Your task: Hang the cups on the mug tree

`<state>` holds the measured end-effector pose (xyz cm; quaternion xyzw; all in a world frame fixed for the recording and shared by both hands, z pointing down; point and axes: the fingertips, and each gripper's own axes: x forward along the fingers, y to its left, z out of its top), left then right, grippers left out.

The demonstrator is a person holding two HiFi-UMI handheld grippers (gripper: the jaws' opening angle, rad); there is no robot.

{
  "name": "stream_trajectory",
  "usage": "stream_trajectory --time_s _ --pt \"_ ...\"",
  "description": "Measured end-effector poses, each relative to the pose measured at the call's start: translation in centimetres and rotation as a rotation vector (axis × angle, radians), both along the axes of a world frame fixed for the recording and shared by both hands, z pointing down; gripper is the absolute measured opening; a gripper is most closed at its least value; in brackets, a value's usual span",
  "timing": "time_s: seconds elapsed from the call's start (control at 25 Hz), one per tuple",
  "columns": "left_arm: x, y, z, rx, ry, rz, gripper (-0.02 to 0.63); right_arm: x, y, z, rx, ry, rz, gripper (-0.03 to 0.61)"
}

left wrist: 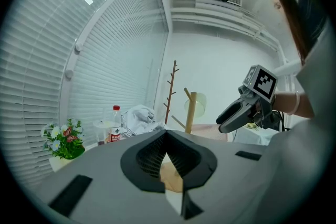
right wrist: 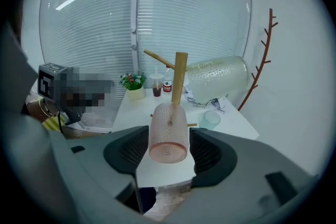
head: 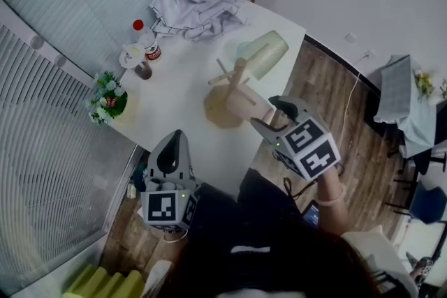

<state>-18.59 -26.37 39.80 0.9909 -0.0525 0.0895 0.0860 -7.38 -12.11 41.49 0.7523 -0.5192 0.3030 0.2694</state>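
A wooden mug tree [head: 237, 84] [right wrist: 179, 76] stands on the white table [head: 174, 101]. A pale green cup [head: 264, 52] [right wrist: 218, 78] hangs on its side from an upper peg. A pink dimpled cup [right wrist: 169, 134] [head: 244, 105] sits against the trunk with a lower peg showing through its wall. My right gripper [right wrist: 169, 140] [head: 269, 114] is shut on this cup, a pad against each side. My left gripper [head: 174, 139] [left wrist: 167, 139] hovers off the table's near edge, shut with nothing in it.
A small pale cup [right wrist: 210, 119] stands on the table beside the tree. At the back are a crumpled cloth [head: 195, 0], a red-capped bottle [head: 140, 28], a glass of dark drink [head: 144, 70] and a flower pot [head: 108, 98]. A red coat stand [right wrist: 262, 55] is by the wall.
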Motion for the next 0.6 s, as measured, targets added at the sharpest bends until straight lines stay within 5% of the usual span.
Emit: stream_trajectory --time_s 0.28,0.6 --pt "1.2 2.2 -0.6 0.018 -0.011 -0.008 0.000 0.6 -0.2 -1.3 0.150 -0.040 -0.036 0.251" --pt "2.9 4.2 -2.3 0.046 -0.002 -0.066 0.000 2.4 0.2 -2.7 0.268 -0.031 -0.089 0.161"
